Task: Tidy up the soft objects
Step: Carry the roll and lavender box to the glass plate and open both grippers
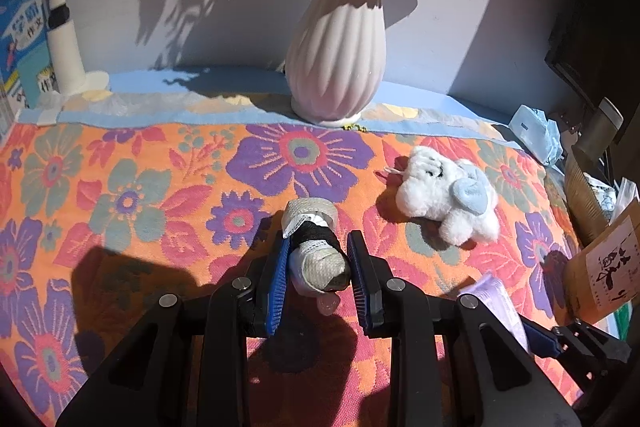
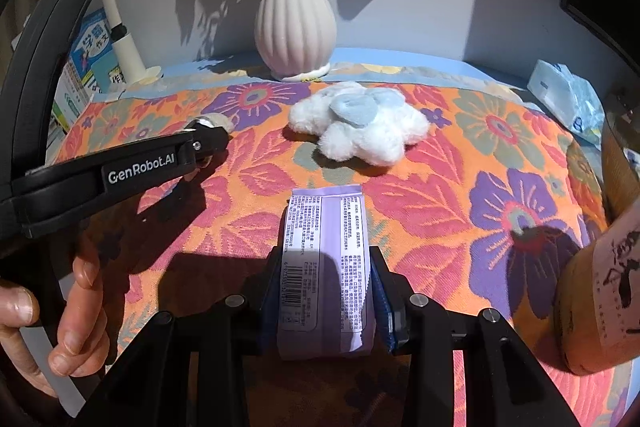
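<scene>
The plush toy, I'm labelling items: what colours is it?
The plush toy is white with pale blue patches, shown best in the left wrist view.

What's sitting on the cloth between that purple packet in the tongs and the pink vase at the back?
The fluffy white plush toy lies between the purple packet and the vase, resting on the flowered cloth. The right wrist view shows it best.

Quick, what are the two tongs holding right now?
Left tongs: closed on a rolled sock bundle.
Right tongs: closed on a purple packet.
</scene>
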`<state>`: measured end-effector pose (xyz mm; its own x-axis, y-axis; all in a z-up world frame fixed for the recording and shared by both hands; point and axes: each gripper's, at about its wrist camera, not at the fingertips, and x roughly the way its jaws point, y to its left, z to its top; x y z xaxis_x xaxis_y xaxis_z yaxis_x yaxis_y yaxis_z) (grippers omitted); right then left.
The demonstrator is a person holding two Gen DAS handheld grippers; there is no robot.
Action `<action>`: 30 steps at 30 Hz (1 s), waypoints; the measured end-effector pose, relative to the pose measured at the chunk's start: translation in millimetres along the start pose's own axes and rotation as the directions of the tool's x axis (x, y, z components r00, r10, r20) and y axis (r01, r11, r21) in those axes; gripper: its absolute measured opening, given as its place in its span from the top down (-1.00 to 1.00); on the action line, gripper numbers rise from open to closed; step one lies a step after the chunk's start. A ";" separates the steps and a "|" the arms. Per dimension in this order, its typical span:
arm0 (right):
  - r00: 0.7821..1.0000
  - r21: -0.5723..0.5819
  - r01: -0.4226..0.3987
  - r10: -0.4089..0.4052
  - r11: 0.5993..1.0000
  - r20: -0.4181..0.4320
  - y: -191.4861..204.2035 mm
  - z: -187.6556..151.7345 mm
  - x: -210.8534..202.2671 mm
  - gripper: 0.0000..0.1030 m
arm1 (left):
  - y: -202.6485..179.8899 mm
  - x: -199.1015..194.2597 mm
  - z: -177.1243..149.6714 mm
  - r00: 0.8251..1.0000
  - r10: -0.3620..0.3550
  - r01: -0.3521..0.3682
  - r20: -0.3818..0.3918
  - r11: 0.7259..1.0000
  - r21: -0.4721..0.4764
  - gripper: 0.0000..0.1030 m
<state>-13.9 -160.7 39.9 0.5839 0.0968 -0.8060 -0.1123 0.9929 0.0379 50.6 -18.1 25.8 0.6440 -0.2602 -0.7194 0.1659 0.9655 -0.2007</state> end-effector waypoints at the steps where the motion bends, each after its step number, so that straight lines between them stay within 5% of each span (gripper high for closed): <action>1: 1.000 0.012 -0.007 0.007 1.000 -0.004 -1.8 -2.4 -2.5 0.25 | -2.0 -1.8 -0.8 1.000 0.007 -0.007 0.009 1.000 0.008 0.51; 5: 1.000 0.054 -0.012 0.013 0.998 -0.016 -9.1 -18.4 -18.2 0.25 | -17.4 -9.7 -4.4 0.997 0.067 -0.070 0.041 0.995 0.066 0.51; 9: 0.998 0.078 0.016 -0.011 0.997 -0.069 -20.4 -35.1 -33.4 0.25 | -42.6 -23.4 -18.4 0.998 0.049 -0.054 0.039 0.990 0.128 0.51; 16: 0.990 0.189 -0.001 0.028 0.982 -0.135 -59.1 -54.3 -67.0 0.25 | -89.5 -68.5 -41.1 0.996 -0.070 0.061 0.051 0.987 0.152 0.51; 23: 0.995 0.370 -0.012 0.049 0.929 -0.092 -120.3 -73.2 -111.7 0.25 | -143.4 -101.5 -54.9 0.985 -0.161 0.147 0.058 0.970 0.194 0.51; 30: 1.000 0.489 0.009 0.005 0.872 -0.028 -174.2 -91.0 -156.7 0.25 | -201.4 -121.2 -73.5 0.959 -0.282 0.268 0.012 0.924 0.273 0.51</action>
<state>-159.0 -355.1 105.8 0.5602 0.1002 -0.8223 0.3002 0.9006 0.3142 -115.8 -181.7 104.6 0.5801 -0.5215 -0.6257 0.5298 0.8250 -0.1965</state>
